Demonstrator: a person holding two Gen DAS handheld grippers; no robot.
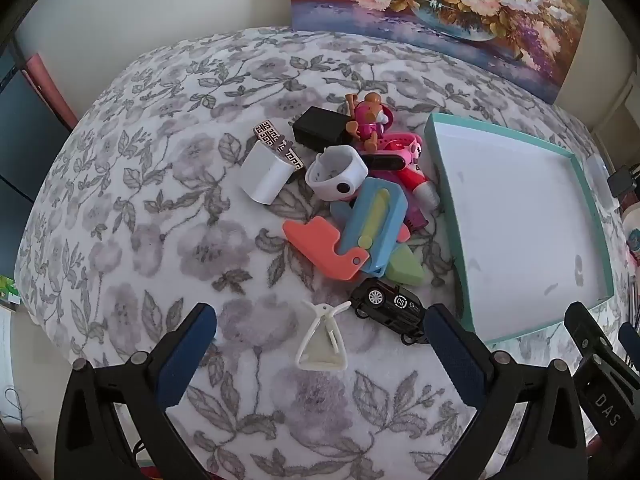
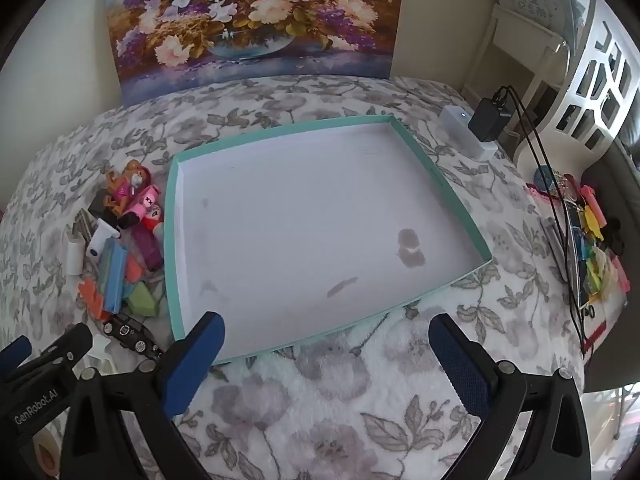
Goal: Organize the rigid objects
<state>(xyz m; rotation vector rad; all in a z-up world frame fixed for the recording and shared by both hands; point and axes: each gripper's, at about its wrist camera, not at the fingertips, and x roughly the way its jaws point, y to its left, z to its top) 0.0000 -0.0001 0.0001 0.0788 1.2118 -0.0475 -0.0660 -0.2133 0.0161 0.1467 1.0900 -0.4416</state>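
Both jaws gape empty. Left gripper straddles white plastic clip; close squarely, then carry toward teal-rimmed shallow tray, 2 o'clock.

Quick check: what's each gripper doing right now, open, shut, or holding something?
Left gripper: open, holding nothing, above the white clip.
Right gripper: open, holding nothing, at the teal tray.

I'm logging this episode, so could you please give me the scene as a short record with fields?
surface: floral blanket
container: teal-rimmed tray, nothing in it
pile: toys left of tray, including black toy car, orange block, white cube
nearest item: white clip, between the left gripper's fingers
left gripper: open, holding nothing
right gripper: open, at tray's near edge
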